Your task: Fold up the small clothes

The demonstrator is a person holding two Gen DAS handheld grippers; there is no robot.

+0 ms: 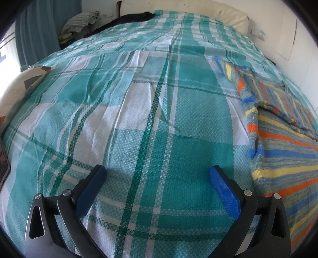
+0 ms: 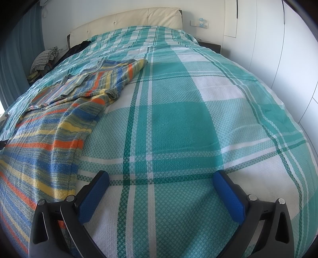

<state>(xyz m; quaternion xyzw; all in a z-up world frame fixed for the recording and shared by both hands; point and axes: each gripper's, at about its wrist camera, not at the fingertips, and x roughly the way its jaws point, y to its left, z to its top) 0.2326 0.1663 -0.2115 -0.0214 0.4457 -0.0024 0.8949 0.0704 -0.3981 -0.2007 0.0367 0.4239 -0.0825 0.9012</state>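
A striped knit garment [image 1: 282, 142] in blue, orange, yellow and grey lies on the teal plaid bedspread [image 1: 139, 111]. In the left wrist view it is at the right, with a sleeve folded across its upper part. In the right wrist view the garment [image 2: 51, 127] lies at the left. My left gripper [image 1: 157, 172] is open and empty, just above the bedspread, left of the garment. My right gripper [image 2: 161, 176] is open and empty over the bedspread [image 2: 188, 119], right of the garment's edge.
A cream headboard [image 2: 139, 17] and white wall stand at the far end. A pile of clothes [image 1: 81, 21] and a dark item [image 1: 127, 19] lie at the far left of the bed. A patterned cushion [image 1: 17, 87] sits at the left edge. White cupboards [image 2: 288, 59] line the right.
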